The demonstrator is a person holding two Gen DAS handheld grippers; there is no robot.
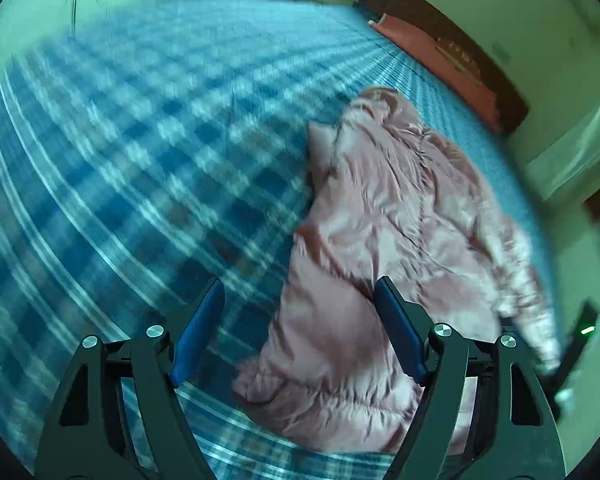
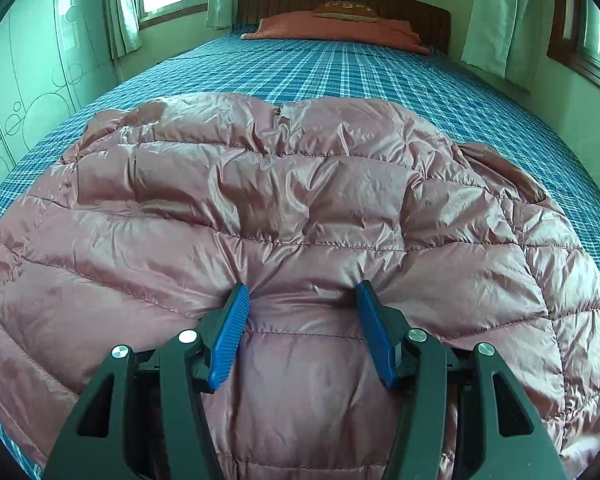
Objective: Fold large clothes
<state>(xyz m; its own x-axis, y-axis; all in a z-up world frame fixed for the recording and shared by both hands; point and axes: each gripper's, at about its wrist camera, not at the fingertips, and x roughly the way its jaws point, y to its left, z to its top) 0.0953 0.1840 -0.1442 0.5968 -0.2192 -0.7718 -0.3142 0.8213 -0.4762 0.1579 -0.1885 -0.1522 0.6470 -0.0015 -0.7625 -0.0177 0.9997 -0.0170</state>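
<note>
**Pink down jacket pinned at one side, other gripper free**

The left gripper (image 1: 300, 320) hangs over the blue-and-white checked bedspread (image 1: 140, 152) with its blue-padded jaws spread wide and nothing between them. Its view is smeared with motion blur. The near left edge of the glossy pink quilted down jacket (image 1: 380, 220) sits just under the right pad, but no fabric is pinched. The jacket lies lengthwise down the bed, hood end toward the dark wooden headboard (image 1: 440, 32) and the salmon-coloured pillow (image 1: 452, 64).

The right gripper (image 2: 304, 320) bears down on the jacket's near part, jaws about half apart, both fingertips sunk into the puffy shell so that a ridge of fabric bulges between them. Whether they actually clamp it or only press, I cannot tell. This looks like an anchor, holding the slippery garment still at the foot edge of the bed while the free gripper goes for a side to fold.
</note>
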